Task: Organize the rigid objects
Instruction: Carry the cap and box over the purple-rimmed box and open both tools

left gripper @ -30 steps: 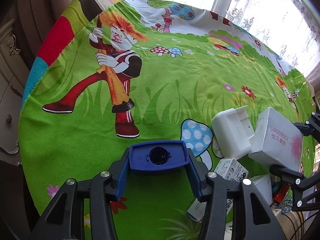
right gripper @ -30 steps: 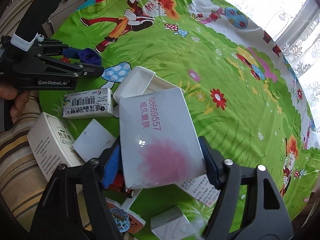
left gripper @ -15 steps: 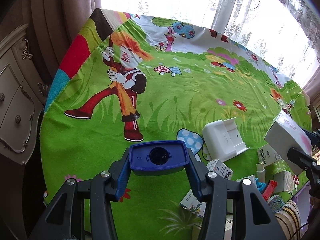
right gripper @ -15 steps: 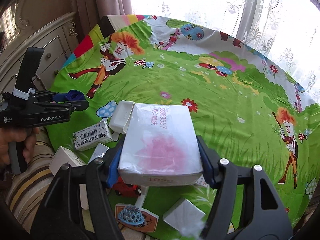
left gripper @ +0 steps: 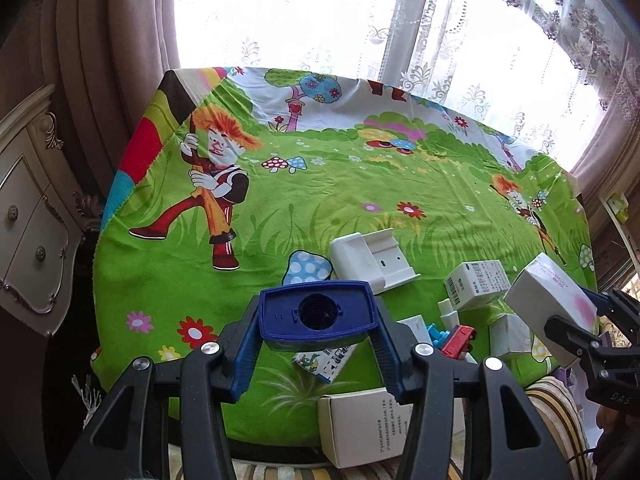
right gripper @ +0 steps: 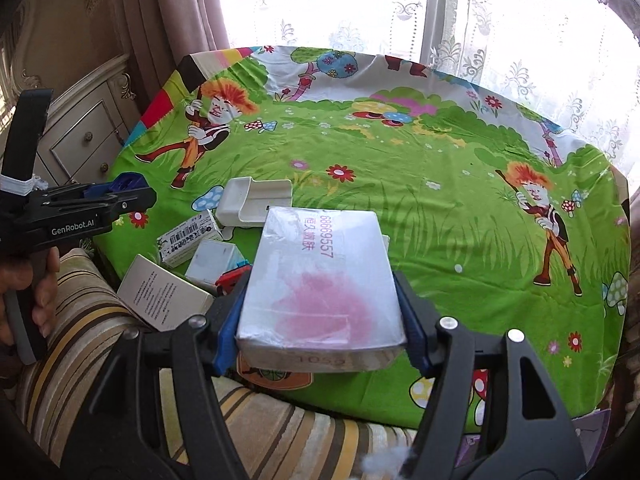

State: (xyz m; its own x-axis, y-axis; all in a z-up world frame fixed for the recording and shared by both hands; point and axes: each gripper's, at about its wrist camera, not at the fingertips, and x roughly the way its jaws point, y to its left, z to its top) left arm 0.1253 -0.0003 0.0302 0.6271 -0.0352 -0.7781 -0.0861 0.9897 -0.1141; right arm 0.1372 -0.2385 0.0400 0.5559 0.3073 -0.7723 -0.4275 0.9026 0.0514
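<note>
My left gripper is shut on a blue rectangular cap with a round hole, held above the near edge of the table. It also shows in the right wrist view. My right gripper is shut on a white box with a pink blotch and red digits, raised above the near right edge; the box also shows in the left wrist view. On the green cartoon tablecloth lie a white plastic holder, a barcode box and other small boxes.
A white carton overhangs the near table edge over a striped cushion. A red toy car and blue bits lie among the boxes. A cream cabinet stands left; curtains and a window are behind the table.
Both grippers have pulled back and up from the table with their objects still held. The pile of boxes now looks smaller and farther away in both views.
</note>
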